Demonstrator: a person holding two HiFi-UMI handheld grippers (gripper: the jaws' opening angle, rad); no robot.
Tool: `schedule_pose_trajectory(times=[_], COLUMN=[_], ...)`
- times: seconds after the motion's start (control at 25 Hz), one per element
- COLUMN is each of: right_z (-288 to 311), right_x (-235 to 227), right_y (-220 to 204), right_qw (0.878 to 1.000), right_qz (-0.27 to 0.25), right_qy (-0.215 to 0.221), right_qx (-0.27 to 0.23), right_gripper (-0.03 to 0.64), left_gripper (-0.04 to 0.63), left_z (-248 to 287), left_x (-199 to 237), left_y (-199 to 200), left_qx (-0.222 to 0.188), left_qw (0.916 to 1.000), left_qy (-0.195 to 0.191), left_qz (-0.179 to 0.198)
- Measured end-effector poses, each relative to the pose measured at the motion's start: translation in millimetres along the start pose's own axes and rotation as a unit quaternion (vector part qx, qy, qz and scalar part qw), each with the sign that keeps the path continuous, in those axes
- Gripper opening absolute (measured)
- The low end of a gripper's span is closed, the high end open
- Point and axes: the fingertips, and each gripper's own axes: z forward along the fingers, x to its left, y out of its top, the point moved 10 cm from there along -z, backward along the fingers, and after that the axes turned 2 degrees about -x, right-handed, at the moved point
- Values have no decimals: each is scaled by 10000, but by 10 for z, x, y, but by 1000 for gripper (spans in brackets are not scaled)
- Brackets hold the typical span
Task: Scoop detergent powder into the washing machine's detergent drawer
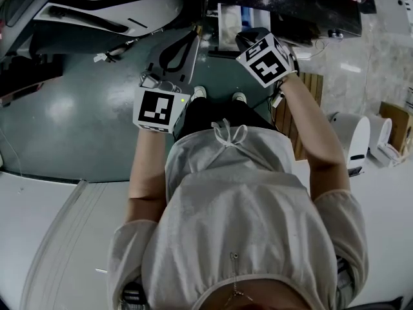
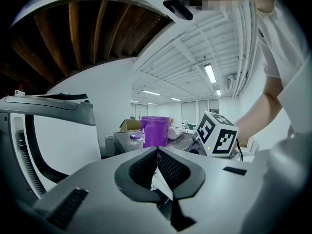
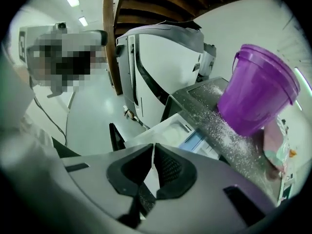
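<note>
The washing machine's detergent drawer (image 3: 178,130) stands pulled out, white with a blue compartment (image 3: 196,141); in the head view the drawer (image 1: 233,19) lies just beyond my right gripper. A purple bucket (image 3: 257,92) rests on the dark machine top (image 3: 214,112), which is strewn with white powder. My right gripper (image 3: 153,148) is shut and holds nothing, hovering over the drawer's front. My left gripper (image 2: 157,151) is shut too, with nothing in it, and points at the purple bucket (image 2: 156,130) from the left. The right gripper's marker cube (image 2: 218,134) shows beside it.
A second white machine (image 3: 161,57) stands left of the drawer, its body (image 1: 103,5) at the head view's upper left. Grey-green floor (image 1: 77,115) spreads below. White appliances (image 1: 352,134) and a wooden slatted piece (image 1: 303,108) are on the right.
</note>
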Motion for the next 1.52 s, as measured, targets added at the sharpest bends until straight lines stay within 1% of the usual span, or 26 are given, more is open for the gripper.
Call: schedule_pose_trajectory(times=[0.16, 0.28, 0.36, 0.48, 0.6, 0.72, 0.84, 0.92, 1.04, 1.12, 1.2, 1.36, 1.44, 1.52], right_z=[3, -5, -16, -19, -7, 7, 9, 6, -13, -37, -63, -145, -184, -227], right_x=[87, 148, 187, 252, 329, 406, 456, 487, 511, 517, 534, 575, 577, 565], right_y=[11, 18, 25, 37, 39, 23, 9, 6, 12, 25, 40, 85, 100, 114], right_qw=[9980, 9948, 9913, 9825, 9690, 9554, 9442, 9338, 9150, 9053, 8965, 8756, 8689, 8680], right_qz=[-547, -875, -1123, -1571, -2060, -2453, -2677, -2856, -3132, -3254, -3369, -3680, -3761, -3749], right_qy=[-293, -487, -650, -984, -1356, -1646, -1919, -2144, -2526, -2707, -2846, -3094, -3180, -3213], right_qx=[110, 172, 204, 187, 118, 52, -86, -206, -303, -360, -431, -471, -500, -525], right_gripper=[14, 14, 14, 14, 14, 14, 14, 14, 13, 13, 12, 12, 12, 12], left_gripper=[23, 23, 23, 23, 23, 23, 23, 23, 23, 23, 23, 23, 23, 23], left_z=[-55, -91, -123, -148, -180, -232, -247, -252, -275, -283, -303, -311, -320, -314], left_x=[-17, -30, -44, -41, -34, -29, -4, 2, -16, -15, -10, 7, 2, 5], left_y=[-26, -44, -44, -51, -51, -44, -61, -74, -72, -66, -58, -52, -39, -31], left_qx=[163, 91, 168, 28, 61, 362, 204, 91, 192, 163, 233, 23, 84, -9], left_qw=[9998, 9999, 9998, 9998, 9996, 9988, 9992, 9994, 9991, 9991, 9990, 9993, 9993, 9994], left_qy=[-51, -89, -123, -206, -284, -308, -331, -343, -368, -379, -379, -361, -359, -352], left_qz=[-75, -30, -57, 9, 7, -114, -57, -27, -56, -24, -52, 45, 25, 63])
